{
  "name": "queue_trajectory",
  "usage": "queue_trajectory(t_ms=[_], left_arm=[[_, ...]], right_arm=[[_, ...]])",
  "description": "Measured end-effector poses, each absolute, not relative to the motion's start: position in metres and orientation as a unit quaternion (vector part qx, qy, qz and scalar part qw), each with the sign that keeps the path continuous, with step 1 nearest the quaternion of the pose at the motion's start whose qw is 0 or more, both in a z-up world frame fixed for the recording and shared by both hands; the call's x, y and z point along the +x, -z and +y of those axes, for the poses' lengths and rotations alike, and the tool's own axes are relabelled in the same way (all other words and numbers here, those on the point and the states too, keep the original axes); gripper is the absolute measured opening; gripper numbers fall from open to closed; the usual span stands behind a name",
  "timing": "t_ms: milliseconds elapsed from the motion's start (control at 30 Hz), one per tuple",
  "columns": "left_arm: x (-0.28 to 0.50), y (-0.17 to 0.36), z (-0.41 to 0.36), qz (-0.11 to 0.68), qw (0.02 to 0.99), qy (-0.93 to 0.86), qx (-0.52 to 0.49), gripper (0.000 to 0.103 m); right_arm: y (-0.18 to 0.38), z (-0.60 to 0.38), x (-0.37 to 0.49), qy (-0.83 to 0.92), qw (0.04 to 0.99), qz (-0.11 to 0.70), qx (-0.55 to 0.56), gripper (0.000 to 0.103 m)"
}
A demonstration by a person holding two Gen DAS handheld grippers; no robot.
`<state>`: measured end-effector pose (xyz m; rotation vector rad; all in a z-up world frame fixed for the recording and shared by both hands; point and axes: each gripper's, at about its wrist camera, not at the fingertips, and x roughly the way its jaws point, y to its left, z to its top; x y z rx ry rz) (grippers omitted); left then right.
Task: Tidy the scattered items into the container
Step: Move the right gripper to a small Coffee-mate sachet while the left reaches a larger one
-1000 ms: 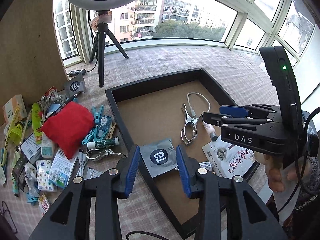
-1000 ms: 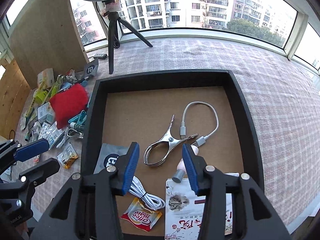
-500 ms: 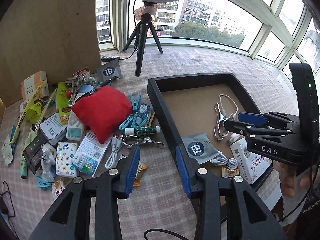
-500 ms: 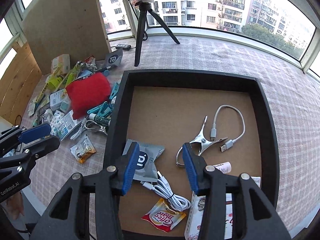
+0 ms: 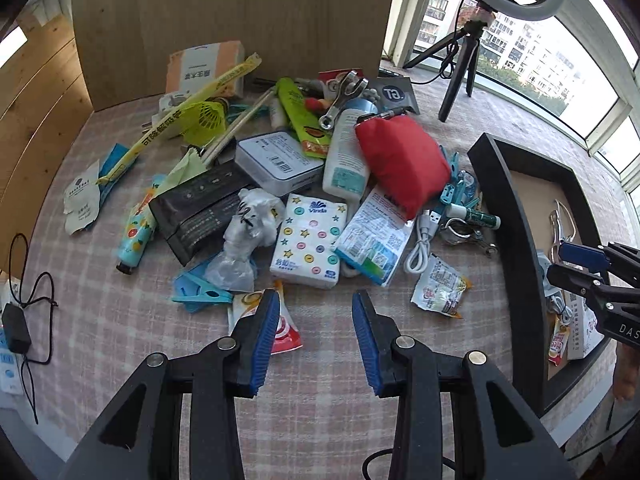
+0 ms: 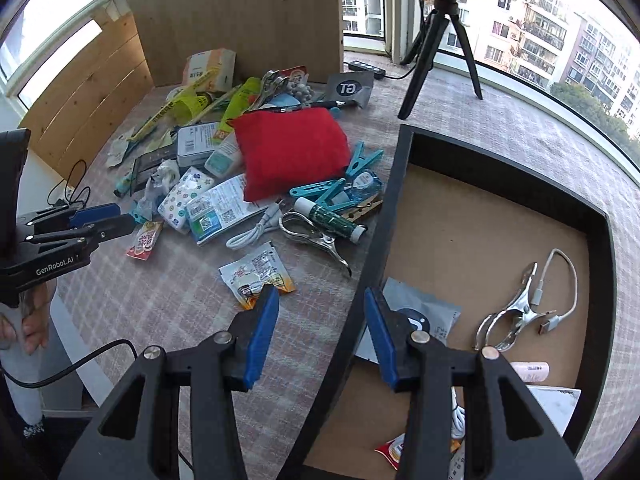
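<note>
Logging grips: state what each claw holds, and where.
Nothing. The left claw and the right claw are both open and empty above the table.

Both tools have swung away from the tray [image 6: 404, 152]: the left tool [image 5: 315, 322] now hangs over the pile [image 5: 304, 184], the right tool [image 6: 320, 320] over the tray's near wall.

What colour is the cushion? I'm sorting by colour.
Red: the cushion is plain red, clearest in the right wrist view.

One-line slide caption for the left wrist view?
Open left gripper above scattered items beside the black tray, a red pouch topping the pile.
</note>
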<state>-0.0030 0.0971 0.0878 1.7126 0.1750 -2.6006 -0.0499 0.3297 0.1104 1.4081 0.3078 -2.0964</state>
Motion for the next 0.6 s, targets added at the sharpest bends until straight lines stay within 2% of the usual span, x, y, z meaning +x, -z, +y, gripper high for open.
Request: queue_trajectory(t_ms=[100, 167, 467, 600], left_arm=[[0.007, -0.076, 0.077, 0.076, 0.025, 0.824, 0.561, 0.038], [0.012, -0.067, 0.067, 0.086, 0.034, 0.817, 0.569, 0.047], [0.008, -0.041, 0.053, 0.123, 0.052, 0.789, 0.599, 0.060], [-0.005, -0.031, 0.057, 0.121, 0.054, 0.780, 0.611, 0.061]], right_arm=[[-0.100, 0.303, -0.042, 0.770, 0.320, 0.147, 0.532, 0.050], [-0.092, 0.287, -0.040, 0.757, 0.332, 0.165, 0.539, 0.055], [-0.052, 0.242, -0.043, 0.710, 0.344, 0.232, 0.569, 0.059], [-0.043, 0.236, -0.048, 0.703, 0.341, 0.246, 0.574, 0.059]])
